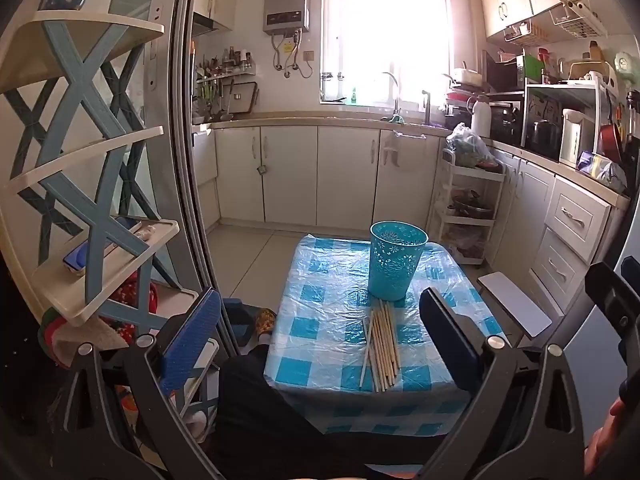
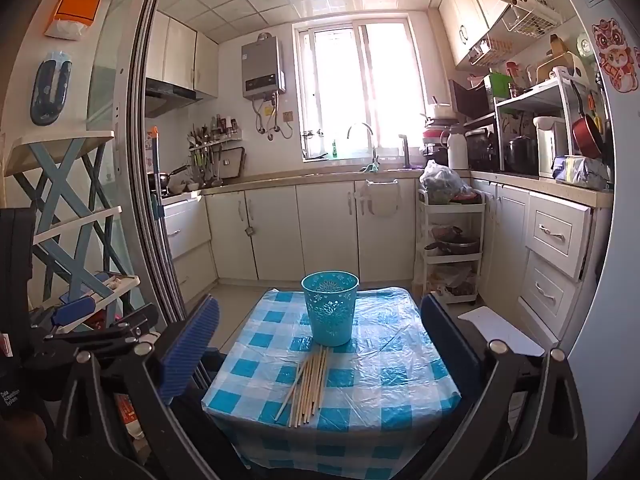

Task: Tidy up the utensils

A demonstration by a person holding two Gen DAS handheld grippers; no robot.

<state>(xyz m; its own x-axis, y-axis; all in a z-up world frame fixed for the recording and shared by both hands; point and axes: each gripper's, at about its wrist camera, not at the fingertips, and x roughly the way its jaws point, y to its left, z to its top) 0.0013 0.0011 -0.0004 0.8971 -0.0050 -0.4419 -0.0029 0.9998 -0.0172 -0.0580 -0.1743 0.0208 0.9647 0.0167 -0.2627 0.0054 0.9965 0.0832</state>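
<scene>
Several wooden chopsticks (image 1: 382,346) (image 2: 310,388) lie in a loose bundle on a small table with a blue-and-white checked cover (image 1: 320,320) (image 2: 380,380). Just behind them stands an empty teal cut-out basket (image 1: 397,260) (image 2: 331,308), upright. My left gripper (image 1: 320,340) is open, held back from the table's near edge, with the chopsticks seen between its blue-padded fingers (image 1: 192,336). My right gripper (image 2: 320,344) is open too, also short of the table and framing the bundle. Neither touches anything.
A blue-and-cream shelf rack (image 1: 100,200) (image 2: 72,220) stands at the left beside a sliding-door frame. A white trolley (image 1: 468,208) (image 2: 450,240) and kitchen cabinets (image 2: 556,256) lie behind and right of the table. A person's dark-clothed leg (image 1: 256,400) is at the table's near left.
</scene>
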